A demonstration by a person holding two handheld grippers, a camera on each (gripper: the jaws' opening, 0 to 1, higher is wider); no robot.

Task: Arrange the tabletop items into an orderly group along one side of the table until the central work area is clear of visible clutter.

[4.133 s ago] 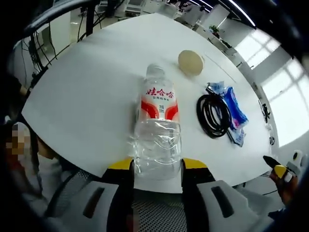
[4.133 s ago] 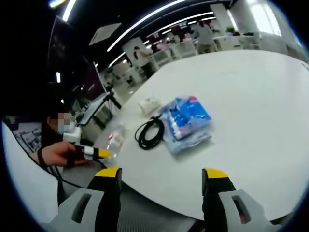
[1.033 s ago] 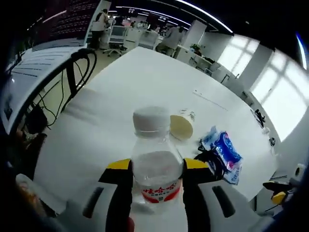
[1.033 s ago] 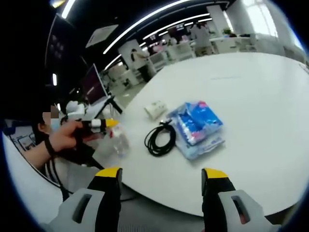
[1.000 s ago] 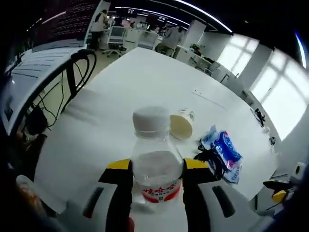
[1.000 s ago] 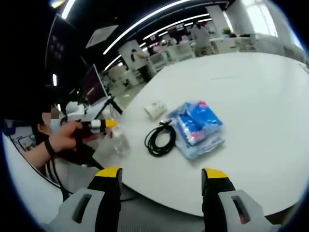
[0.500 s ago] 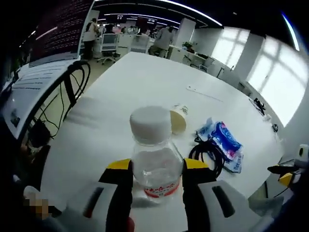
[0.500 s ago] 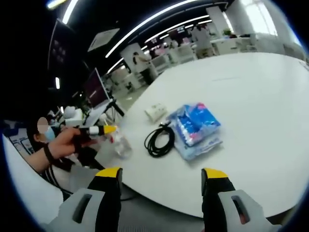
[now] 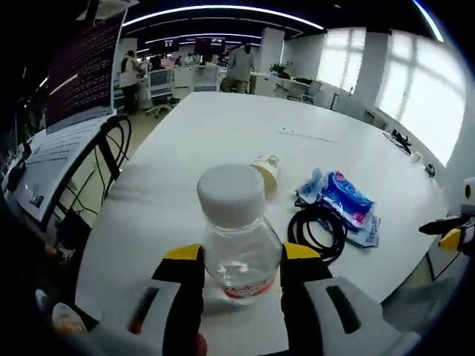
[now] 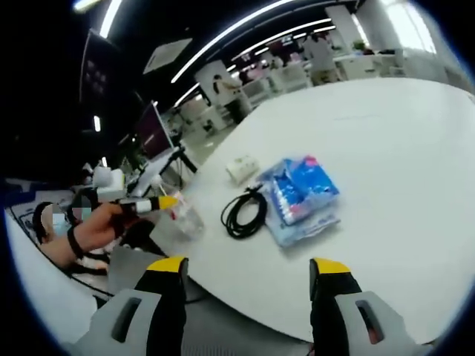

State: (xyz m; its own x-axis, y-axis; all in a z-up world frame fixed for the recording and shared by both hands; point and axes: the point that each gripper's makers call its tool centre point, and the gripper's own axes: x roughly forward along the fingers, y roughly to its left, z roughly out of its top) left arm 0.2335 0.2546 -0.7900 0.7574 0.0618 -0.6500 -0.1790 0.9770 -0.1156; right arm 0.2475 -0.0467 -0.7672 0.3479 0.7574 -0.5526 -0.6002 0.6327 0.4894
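Jaws (left) clamp bottle [image 9: 236,245], apparently raised since earlier.

The left gripper [image 9: 233,261] has its jaws closed tight on the bottle [image 9: 236,241], just above the table [image 9: 223,141]. The right gripper [image 10: 249,274] hangs off the table's edge, jaws wide apart.

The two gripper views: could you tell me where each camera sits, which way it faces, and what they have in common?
Left gripper view: rides the left gripper, looking over the clamped water bottle across the white table.
Right gripper view: rides the open right gripper off the table's edge, facing the table; a hand shows at left.
Shared: paper cup, black cable coil, blue packet, bottle.
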